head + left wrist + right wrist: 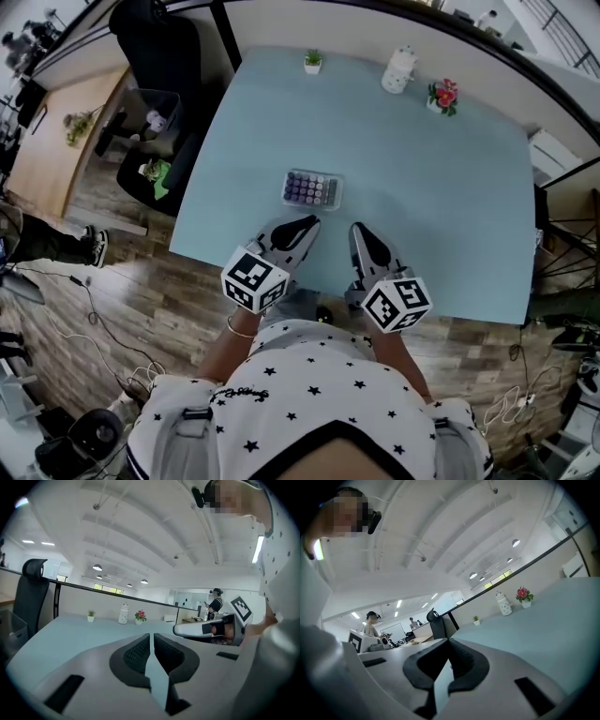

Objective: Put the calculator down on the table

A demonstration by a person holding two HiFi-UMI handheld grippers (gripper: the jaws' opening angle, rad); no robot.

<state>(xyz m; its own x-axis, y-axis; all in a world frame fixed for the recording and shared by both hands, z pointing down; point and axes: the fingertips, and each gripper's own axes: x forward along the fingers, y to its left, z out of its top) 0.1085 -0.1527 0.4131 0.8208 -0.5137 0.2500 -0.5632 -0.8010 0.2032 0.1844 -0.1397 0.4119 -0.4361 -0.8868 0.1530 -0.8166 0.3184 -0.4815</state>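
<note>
Since the calculator (312, 189) looks light and stiff, pinch its long edges; left hand-held gripper (304, 225) and right hand-held gripper (362, 232) are pressed together, empty.

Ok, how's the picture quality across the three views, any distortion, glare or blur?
Head view: evenly lit and sharp, the calculator clear, the table edge bowed by the lens. Left gripper view: strong fisheye, dark corners, bright ceiling lamps, its own jaws slightly soft. Right gripper view: same fisheye, scene tilted, a mosaic patch at top left.

One calculator (312, 189), one green plant (313, 62), one flower pot (442, 96), one white jar (398, 70)
</note>
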